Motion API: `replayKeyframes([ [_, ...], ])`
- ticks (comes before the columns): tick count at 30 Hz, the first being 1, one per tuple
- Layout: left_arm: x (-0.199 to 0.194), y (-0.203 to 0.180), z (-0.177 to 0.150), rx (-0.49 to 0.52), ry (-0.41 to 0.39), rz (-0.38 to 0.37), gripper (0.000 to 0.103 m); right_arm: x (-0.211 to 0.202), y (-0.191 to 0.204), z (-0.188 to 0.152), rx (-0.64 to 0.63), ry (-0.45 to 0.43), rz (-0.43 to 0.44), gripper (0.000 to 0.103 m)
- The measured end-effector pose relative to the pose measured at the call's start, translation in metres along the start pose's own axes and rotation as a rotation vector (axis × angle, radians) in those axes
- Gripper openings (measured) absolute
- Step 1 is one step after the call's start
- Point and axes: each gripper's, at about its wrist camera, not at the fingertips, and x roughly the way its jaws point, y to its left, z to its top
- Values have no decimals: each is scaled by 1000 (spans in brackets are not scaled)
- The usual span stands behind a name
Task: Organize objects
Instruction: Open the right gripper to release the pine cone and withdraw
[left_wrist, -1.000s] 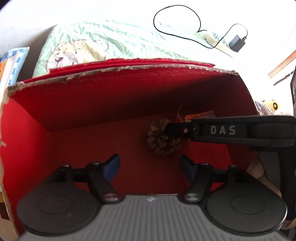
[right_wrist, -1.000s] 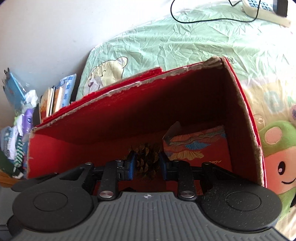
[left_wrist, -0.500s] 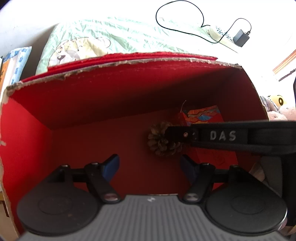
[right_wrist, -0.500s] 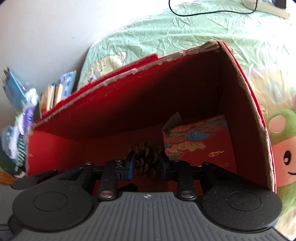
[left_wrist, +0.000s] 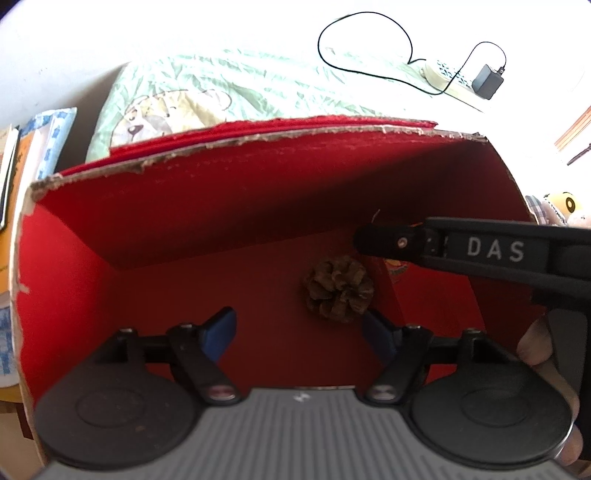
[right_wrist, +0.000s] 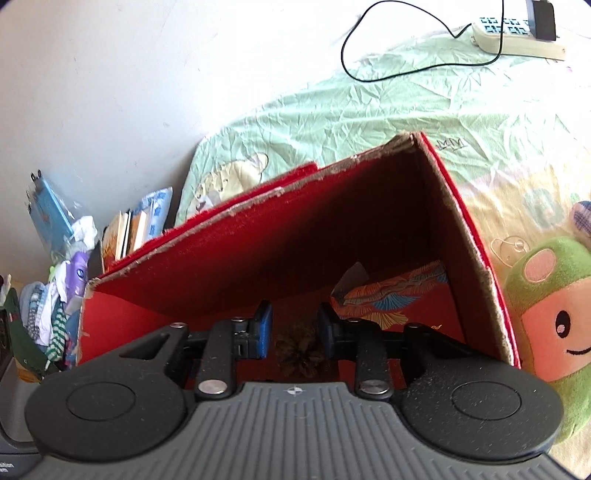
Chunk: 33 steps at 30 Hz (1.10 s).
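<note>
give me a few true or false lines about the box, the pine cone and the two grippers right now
1. The pine cone lies on the floor of the red box. True.
2. The right gripper is clamped on the pine cone. False: its jaws stand apart and the cone lies loose below them.
3. The left gripper is open and holds nothing. True.
4. The box holds nothing besides the pine cone. False: a patterned red packet also lies inside, to the right of the cone.
5. A green and pink plush toy sits outside the box. True.
6. The box sits on a bare wooden table. False: it sits on a pale green printed sheet.
</note>
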Motion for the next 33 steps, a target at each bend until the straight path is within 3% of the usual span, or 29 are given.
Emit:
replayKeyframes([
  [14, -4, -9, -2, 19, -47, 119, 75, -5, 3, -2, -18, -38, 11, 31],
  [20, -12, -9, -5, -9, -77, 173, 67, -10, 6, -4, -50, -54, 36, 31],
  [26, -46, -16, -20, -47, -138, 229, 66, -33, 12, -13, -108, -112, 39, 31],
  [33, -83, -32, -42, -96, -200, 272, 70, -73, 16, -28, -184, -146, 122, 31],
])
